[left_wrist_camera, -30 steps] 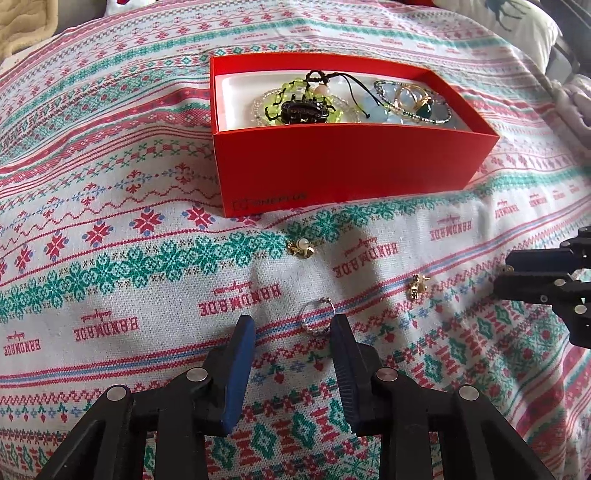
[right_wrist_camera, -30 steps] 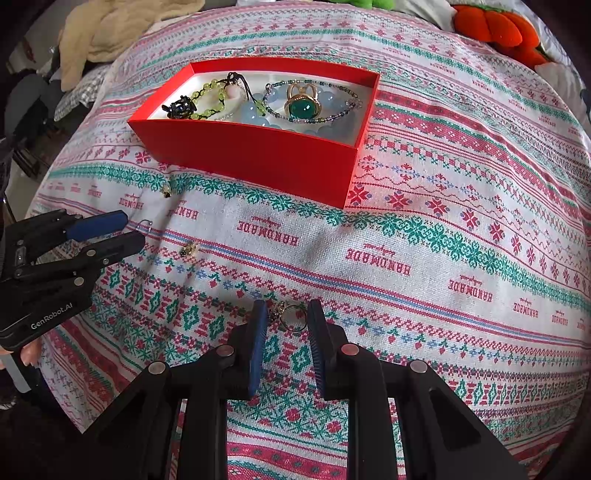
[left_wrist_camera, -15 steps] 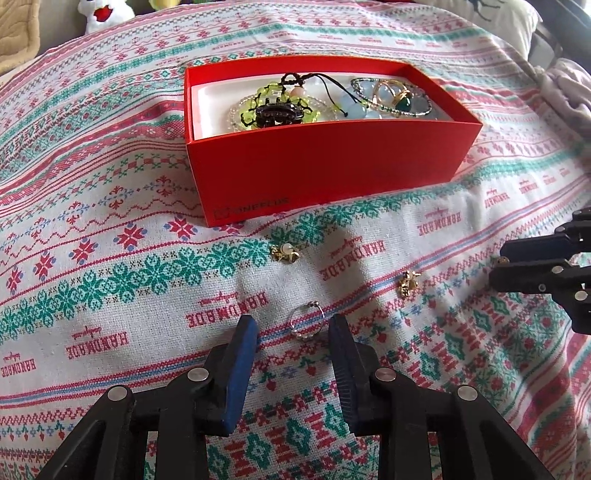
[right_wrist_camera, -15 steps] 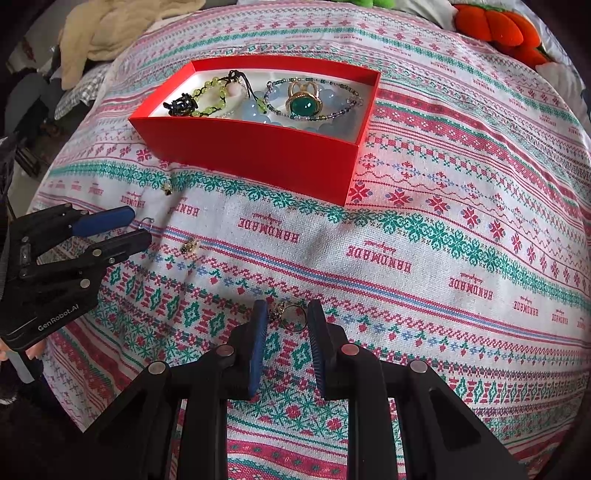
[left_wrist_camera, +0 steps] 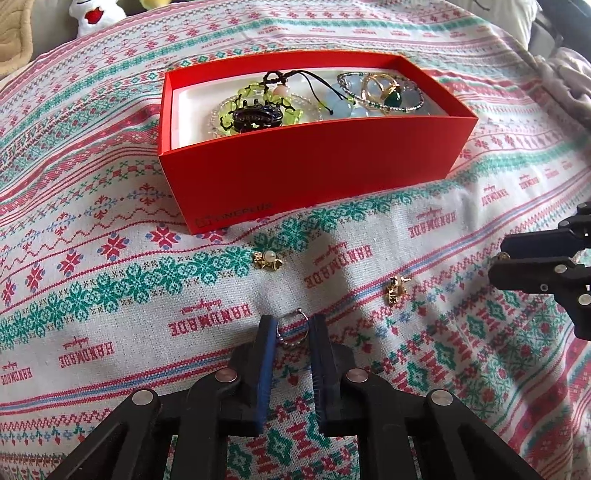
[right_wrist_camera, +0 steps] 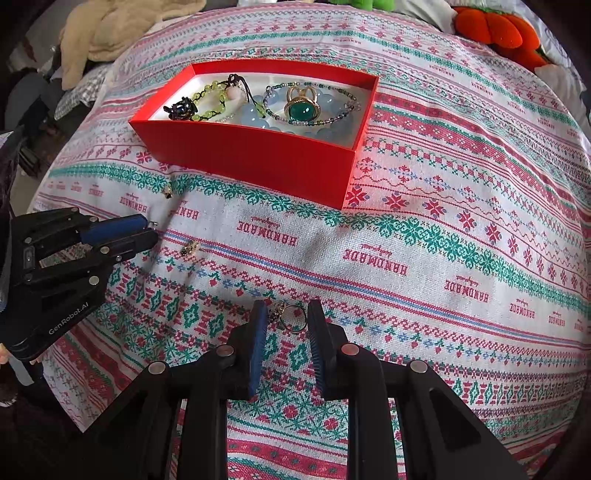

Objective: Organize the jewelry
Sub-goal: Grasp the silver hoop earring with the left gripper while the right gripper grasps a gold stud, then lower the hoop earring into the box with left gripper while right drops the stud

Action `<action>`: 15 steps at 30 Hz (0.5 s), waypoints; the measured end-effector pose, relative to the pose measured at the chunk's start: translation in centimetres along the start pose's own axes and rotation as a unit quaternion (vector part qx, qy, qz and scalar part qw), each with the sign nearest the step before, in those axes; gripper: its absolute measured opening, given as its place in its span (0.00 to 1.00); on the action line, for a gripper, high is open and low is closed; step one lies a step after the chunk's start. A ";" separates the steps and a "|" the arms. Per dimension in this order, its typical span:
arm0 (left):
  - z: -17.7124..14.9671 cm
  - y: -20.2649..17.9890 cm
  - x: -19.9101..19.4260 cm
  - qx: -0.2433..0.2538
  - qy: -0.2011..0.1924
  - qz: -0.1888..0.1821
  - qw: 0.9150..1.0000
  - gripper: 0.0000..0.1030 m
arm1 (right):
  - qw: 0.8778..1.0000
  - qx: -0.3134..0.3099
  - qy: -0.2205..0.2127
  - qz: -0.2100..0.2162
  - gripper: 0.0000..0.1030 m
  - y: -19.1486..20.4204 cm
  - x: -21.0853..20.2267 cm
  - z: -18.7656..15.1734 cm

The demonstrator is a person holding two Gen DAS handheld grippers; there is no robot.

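Note:
A red box sits on the patterned cloth and holds bracelets, a dark charm and a gold ring with a green stone. My left gripper has closed onto a silver ring, whose sides touch both pads, low on the cloth. My right gripper is part open around a dark ring with a charm lying on the cloth; its pads stand apart from it. Two gold earrings lie loose in front of the box.
The cloth covers a rounded bed. A beige blanket lies at the back left, an orange plush at the back right. The right gripper body shows at the left wrist view's right edge.
My left gripper has moved forward to the silver ring and its jaws have narrowed onto it. The right gripper has held its place around the dark ring.

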State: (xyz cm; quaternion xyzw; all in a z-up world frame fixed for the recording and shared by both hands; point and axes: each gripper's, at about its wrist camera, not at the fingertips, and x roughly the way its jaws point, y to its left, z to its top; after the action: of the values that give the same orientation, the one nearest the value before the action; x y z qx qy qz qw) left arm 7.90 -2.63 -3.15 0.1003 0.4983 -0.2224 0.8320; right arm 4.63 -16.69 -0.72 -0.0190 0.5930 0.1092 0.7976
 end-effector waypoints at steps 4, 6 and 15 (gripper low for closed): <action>0.0 0.5 -0.6 -0.016 0.000 0.007 1.000 0.12 | 1.000 0.001 -0.008 0.000 0.23 -0.1 -0.7 0.1; 0.2 0.9 -1.0 -0.026 -0.002 0.008 1.000 0.12 | 1.000 0.004 -0.014 0.002 0.23 -0.2 -1.2 0.3; 1.4 1.5 -3.2 -0.050 -0.025 0.008 0.998 0.12 | 0.998 0.024 -0.048 0.019 0.23 -0.8 -3.7 1.3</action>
State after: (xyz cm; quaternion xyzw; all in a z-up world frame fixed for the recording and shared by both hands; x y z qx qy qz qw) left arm 8.41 -0.97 0.26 0.0567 0.4873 -0.1931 0.8497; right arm 5.05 -17.85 3.14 0.0164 0.5569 0.1110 0.8230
